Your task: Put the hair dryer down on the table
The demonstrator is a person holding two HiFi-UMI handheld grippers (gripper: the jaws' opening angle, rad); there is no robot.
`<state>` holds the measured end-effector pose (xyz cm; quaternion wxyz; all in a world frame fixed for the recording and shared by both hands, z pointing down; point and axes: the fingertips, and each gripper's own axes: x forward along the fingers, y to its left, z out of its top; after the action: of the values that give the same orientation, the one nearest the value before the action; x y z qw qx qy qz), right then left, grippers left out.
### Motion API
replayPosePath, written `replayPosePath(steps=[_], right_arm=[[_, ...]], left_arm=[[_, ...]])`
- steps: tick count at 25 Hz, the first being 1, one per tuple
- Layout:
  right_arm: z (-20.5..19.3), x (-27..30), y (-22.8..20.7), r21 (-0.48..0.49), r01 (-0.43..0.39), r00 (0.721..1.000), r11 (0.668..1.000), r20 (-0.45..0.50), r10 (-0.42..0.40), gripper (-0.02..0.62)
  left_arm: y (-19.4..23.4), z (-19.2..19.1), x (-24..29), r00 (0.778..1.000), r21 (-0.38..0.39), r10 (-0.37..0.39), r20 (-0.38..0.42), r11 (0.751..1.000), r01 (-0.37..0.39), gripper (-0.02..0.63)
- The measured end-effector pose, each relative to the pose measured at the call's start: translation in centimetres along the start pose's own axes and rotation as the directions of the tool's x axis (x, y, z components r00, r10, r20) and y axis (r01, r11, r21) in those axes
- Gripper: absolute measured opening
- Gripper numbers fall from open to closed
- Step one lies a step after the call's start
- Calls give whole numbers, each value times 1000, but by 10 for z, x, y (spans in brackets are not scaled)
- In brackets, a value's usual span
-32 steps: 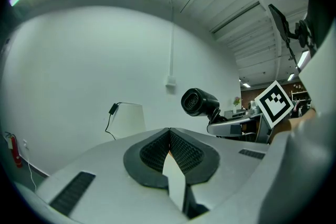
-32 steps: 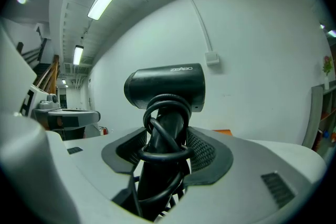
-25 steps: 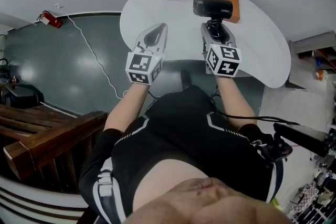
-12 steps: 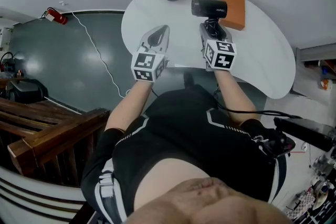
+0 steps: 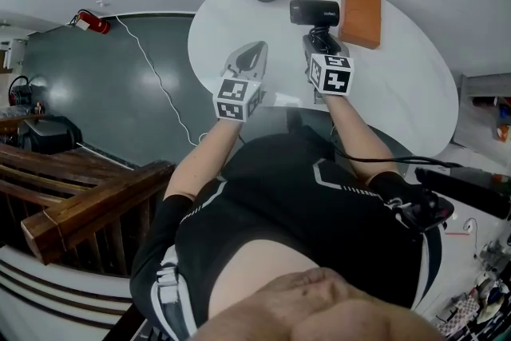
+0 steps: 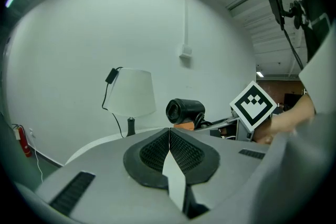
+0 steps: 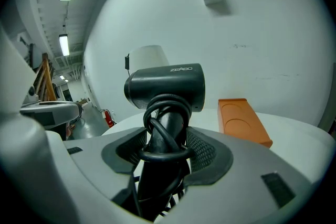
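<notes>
- Clamping hair dryer (image 7: 165,86) by cord-wrapped handle: right gripper (image 7: 167,152), jaws fairly wide; dryer upright over white round surface (image 5: 415,84), top centre of head view.
- Left gripper (image 6: 169,152): jaws pressed together, nothing betw. them.
- Dryer matte black, barrel-shaped; pads (image 7: 207,149) black, ribbed mesh.
- Cord loops (image 7: 165,113) and round recesses in orange box (image 7: 242,120) show only in right gripper view.

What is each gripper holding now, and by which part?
The right gripper holds the hair dryer by its cord-wrapped handle. The left gripper is shut and holds nothing.
</notes>
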<state>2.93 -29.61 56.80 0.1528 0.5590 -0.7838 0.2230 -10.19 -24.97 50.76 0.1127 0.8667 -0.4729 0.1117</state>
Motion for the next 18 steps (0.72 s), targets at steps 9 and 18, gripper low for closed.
replayPosePath(steps=[9,18], right_arm=[[-20,42,-10,-39,4,997,999,-82,-7,250],[-41,75,-22,3,5,987,1000,-158,-5,250]], left_arm=[[14,-23,25,998,-77,45,-51,996,-49,32],[28,-38,50,993,-74,64,-103,995,-72,32]])
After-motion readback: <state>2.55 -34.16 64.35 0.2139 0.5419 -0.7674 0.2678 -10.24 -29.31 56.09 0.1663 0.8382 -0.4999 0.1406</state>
